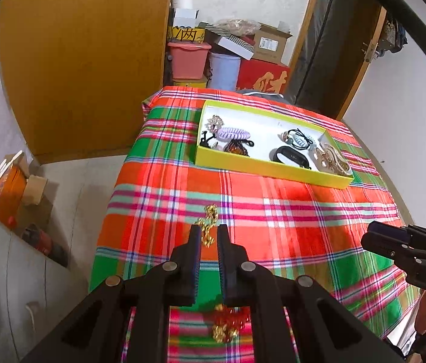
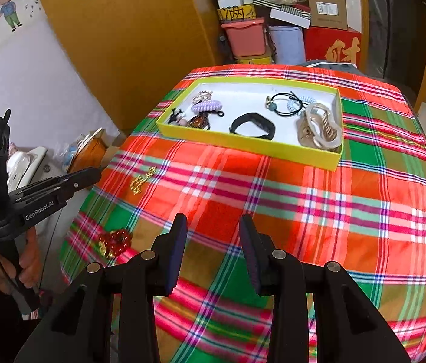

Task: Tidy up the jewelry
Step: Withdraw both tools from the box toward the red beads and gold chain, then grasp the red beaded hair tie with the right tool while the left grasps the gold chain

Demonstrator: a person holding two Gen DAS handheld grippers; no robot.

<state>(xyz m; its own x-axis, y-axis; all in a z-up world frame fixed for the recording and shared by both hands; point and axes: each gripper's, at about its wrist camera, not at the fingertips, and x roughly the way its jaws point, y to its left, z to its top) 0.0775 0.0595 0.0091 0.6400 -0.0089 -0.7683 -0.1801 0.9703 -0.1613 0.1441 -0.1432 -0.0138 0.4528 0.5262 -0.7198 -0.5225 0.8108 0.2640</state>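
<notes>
A yellow-rimmed box [image 1: 261,168] with a white floor holds several pieces of jewelry and hair ties at the far side of the plaid cloth; it also shows in the right wrist view [image 2: 243,143]. A gold chain [image 1: 208,222] lies on the cloth just past my left gripper [image 1: 208,233], whose jaws stand narrowly apart above it, empty. The chain also shows in the right wrist view [image 2: 142,180]. A red bead bracelet [image 1: 231,320] lies under the left gripper, also seen from the right [image 2: 114,242]. My right gripper [image 2: 213,227] is open and empty over the cloth.
The table with the plaid cloth [image 2: 303,211] drops off at its left edge beside a white cabinet [image 1: 16,272]. Boxes and bins [image 1: 228,51] are stacked behind the table, next to a wooden door [image 1: 86,60].
</notes>
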